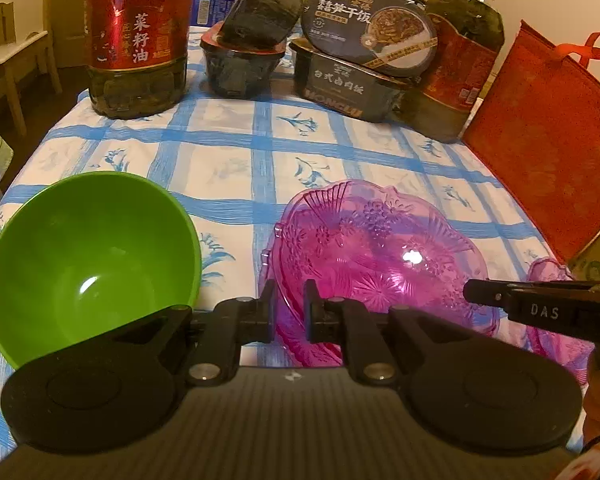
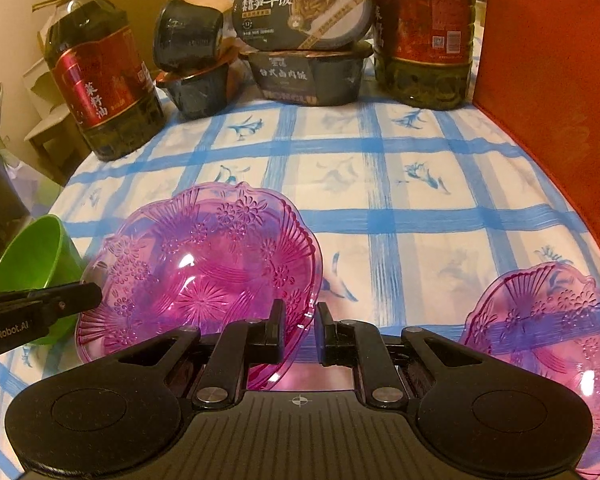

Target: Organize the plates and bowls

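Observation:
A pink clear patterned plate [image 1: 376, 252] lies on the blue-checked tablecloth; it also shows in the right wrist view [image 2: 204, 264]. My left gripper [image 1: 290, 300] has its fingers narrowly apart astride the plate's left rim. My right gripper [image 2: 300, 320] has its fingers narrowly apart astride the same plate's right rim. A green bowl [image 1: 88, 260] stands to the left, also seen in the right wrist view [image 2: 32, 260]. A second pink plate [image 2: 548, 344] lies to the right, partly hidden in the left wrist view [image 1: 552, 276].
At the back stand two large oil bottles [image 1: 136, 36] [image 1: 456, 60], stacked black meal boxes [image 1: 360, 60] and dark tubs [image 1: 244, 52]. A red bag [image 1: 540, 136] stands along the right side. The table [image 1: 228, 152] edge runs on the left.

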`<state>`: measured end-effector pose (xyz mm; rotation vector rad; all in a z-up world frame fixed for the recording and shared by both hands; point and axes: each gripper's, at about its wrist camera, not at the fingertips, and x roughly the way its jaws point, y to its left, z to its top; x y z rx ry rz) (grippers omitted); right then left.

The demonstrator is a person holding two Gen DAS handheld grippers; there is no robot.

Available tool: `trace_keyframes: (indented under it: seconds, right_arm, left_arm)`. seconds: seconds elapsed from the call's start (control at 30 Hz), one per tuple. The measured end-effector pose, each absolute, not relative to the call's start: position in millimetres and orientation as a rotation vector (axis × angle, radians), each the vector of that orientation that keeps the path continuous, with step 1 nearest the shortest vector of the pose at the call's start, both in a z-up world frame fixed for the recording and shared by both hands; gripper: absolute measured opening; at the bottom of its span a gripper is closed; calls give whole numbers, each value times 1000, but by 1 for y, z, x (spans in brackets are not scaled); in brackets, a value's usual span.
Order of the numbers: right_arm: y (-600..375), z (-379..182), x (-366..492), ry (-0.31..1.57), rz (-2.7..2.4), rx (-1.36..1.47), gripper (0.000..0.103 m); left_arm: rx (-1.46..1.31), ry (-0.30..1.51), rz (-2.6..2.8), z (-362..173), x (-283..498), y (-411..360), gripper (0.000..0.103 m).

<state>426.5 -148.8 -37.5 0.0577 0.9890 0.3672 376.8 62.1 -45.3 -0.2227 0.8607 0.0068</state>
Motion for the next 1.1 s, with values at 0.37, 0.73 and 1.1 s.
trace_keyframes:
  seconds: [0.37,0.73,1.1]
  right_arm:
    - [-154,-25,415,931,367,69,66]
    - [-184,32,348,881,307,118,66]
    - [-249,62,230,853,139,209,66]
  left_arm:
    - [-236,824,20,-34,364,64,25]
    - [-274,763,-49,16,311,43,32]
    - [-208,725,-128,44,235,-17,33]
